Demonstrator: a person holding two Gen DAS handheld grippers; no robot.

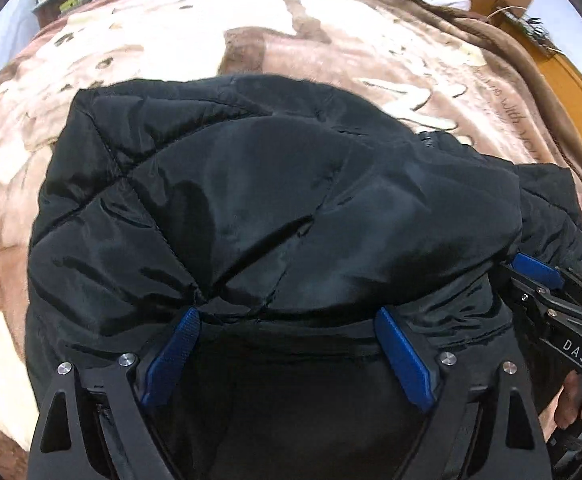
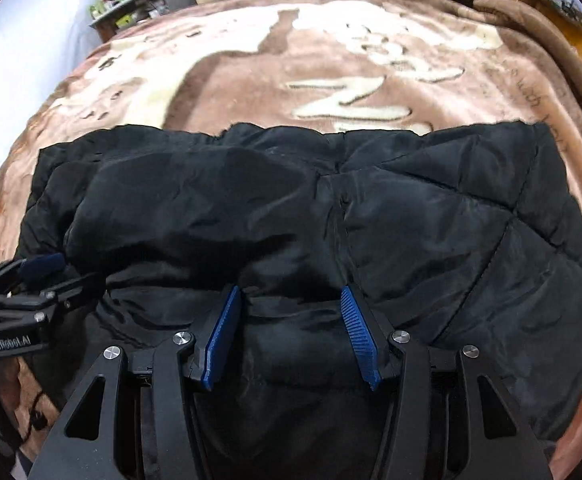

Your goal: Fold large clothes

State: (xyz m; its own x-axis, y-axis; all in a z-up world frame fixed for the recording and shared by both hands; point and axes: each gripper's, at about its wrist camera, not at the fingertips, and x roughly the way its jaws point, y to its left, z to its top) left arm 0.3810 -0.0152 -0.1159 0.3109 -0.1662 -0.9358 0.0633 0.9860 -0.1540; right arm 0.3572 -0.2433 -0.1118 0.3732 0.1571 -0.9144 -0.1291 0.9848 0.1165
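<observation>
White "DAS" lettering: on the black body of the right gripper (image 1: 531, 276), at 4 o'clock in the left wrist view. "GenRobot.AI" lettering: on the left gripper (image 2: 39, 268), at 9 o'clock in the right wrist view. Script on blanket (image 1: 509, 112) border, 2 o'clock: only "with" legible.

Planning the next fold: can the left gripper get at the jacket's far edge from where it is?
Probably yes. The left gripper sits open at the near hem of the black jacket; only the blanket lies past the far edge, and the right gripper stays off to the side.
</observation>
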